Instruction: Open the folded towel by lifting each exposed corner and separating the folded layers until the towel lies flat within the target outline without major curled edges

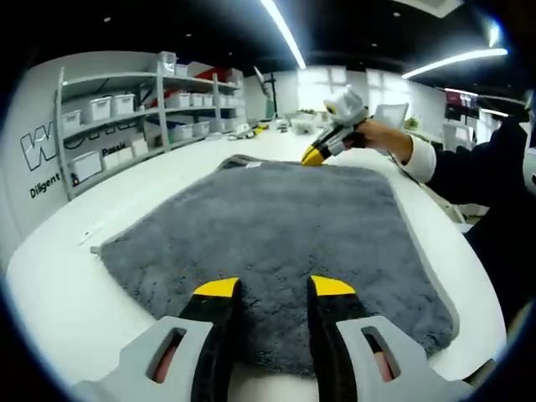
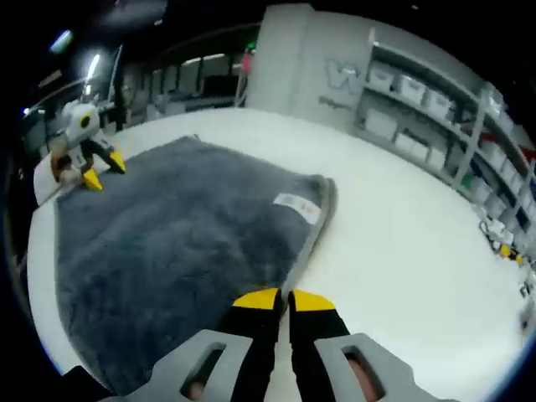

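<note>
1. Worktop (image 1: 59,276): broad, white, smooth, with a rounded edge. No target outline can be made out on it, so whether the towel sits inside one cannot be judged.

2. Towel (image 1: 276,226): grey, deep plush pile, roughly rectangular with rounded corners, spread wide across the worktop. It reads as largely opened. In the right gripper view the edge nearest that claw looks doubled or rolled, a paler hem band curving up beside a small white care label (image 2: 298,207). Judgement: most unfolding done; that edge and corner are left to flatten.

3. Shelving (image 1: 126,117) along the wall: grey metal frame, white plastic bins.

4. Left claw (image 1: 275,289): black jaws, yellow tips, standing apart over the near towel edge with pile visible between them; nothing gripped. Whether the tips touch the fabric, cannot tell.

5. Right claw (image 2: 283,300): yellow tips almost together at the hem. A thin gap shows; whether cloth is pinched between them, cannot tell. In the left gripper view it sits at the far towel edge, held by a hand (image 1: 381,134) in a dark sleeve.
</note>
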`<state>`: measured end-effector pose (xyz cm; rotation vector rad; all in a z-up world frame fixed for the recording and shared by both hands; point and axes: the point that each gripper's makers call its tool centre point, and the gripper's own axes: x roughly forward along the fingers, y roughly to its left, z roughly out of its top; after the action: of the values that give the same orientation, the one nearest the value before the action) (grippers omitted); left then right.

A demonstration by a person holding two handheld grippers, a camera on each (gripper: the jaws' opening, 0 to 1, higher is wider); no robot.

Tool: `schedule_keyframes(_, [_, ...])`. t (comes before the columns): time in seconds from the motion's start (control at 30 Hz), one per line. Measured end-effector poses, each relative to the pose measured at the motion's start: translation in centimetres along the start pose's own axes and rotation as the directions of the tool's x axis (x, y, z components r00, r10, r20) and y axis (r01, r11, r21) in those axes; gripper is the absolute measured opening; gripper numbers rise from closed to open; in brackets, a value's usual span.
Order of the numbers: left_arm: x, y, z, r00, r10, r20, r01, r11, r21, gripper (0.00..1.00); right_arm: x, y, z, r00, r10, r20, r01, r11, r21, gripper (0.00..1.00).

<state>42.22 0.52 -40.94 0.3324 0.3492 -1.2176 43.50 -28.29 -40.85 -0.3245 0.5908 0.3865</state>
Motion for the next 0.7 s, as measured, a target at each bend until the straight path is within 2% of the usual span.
schedule_keyframes(0.17, [0.0, -0.2, 0.0, 1.000, 0.002, 0.000, -0.002, 1.000, -0.003, 0.31, 0.5, 0.0, -0.8, 1.000, -0.007, -0.014, 0.007, 1.000, 0.009, 0.00])
schedule_keyframes(0.3, [0.0, -0.3, 0.0, 1.000, 0.002, 0.001, -0.002, 1.000, -0.002, 0.31, 0.3, -0.3, -0.7, 1.000, 0.002, 0.016, -0.003, 0.998, 0.063, 0.00])
schedule_keyframes(0.43, [0.0, -0.3, 0.0, 1.000, 0.002, 0.001, -0.002, 1.000, -0.030, 0.31, -0.1, -0.3, -0.7, 1.000, -0.015, 0.022, 0.015, 0.999, 0.031, 0.03])
schedule_keyframes(0.7, [0.0, -0.4, 0.1, 1.000, 0.007, -0.002, -0.007, 1.000, -0.013, 0.31, -0.4, 0.2, -0.9, 0.999, 0.004, 0.041, -0.006, 0.999, 0.036, 0.00])
